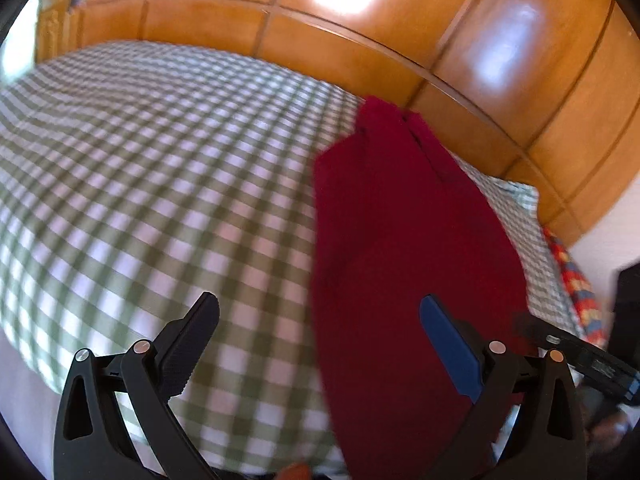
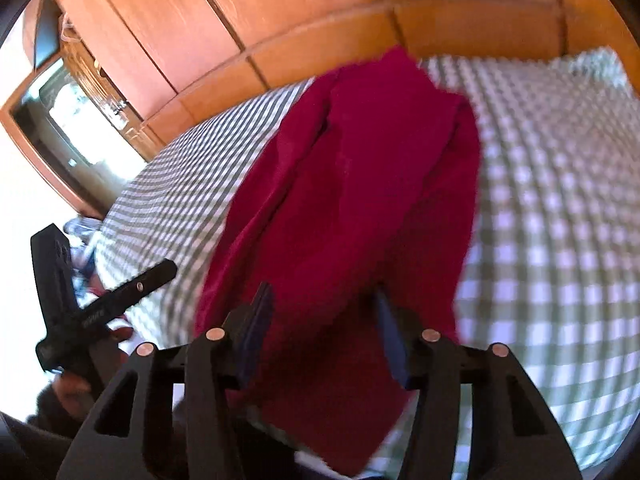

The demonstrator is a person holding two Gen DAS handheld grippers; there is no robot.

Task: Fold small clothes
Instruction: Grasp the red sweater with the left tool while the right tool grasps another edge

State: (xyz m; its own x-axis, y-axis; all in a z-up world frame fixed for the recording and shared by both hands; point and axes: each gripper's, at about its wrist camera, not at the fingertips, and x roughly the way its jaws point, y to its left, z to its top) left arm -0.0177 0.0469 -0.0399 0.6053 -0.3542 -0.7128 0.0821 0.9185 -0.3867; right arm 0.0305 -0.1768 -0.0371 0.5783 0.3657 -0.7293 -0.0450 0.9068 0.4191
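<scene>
A dark red garment (image 1: 404, 248) lies lengthwise on the green-and-white checked bed cover (image 1: 160, 168), running from the near edge toward the headboard. My left gripper (image 1: 320, 312) is open above the cover, its right finger over the garment's left side. In the right wrist view the garment (image 2: 360, 184) fills the middle, with folds along its left side. My right gripper (image 2: 324, 304) is open, its two fingers standing on either side of the garment's near end, with cloth between them. The left gripper also shows at the left of the right wrist view (image 2: 132, 284).
A wooden panelled headboard wall (image 1: 360, 40) runs behind the bed. A mirror or window in a wooden frame (image 2: 60, 120) is at the far left. A colourful patterned cloth (image 1: 576, 280) hangs at the bed's right edge. The checked cover (image 2: 560, 200) stretches to the right.
</scene>
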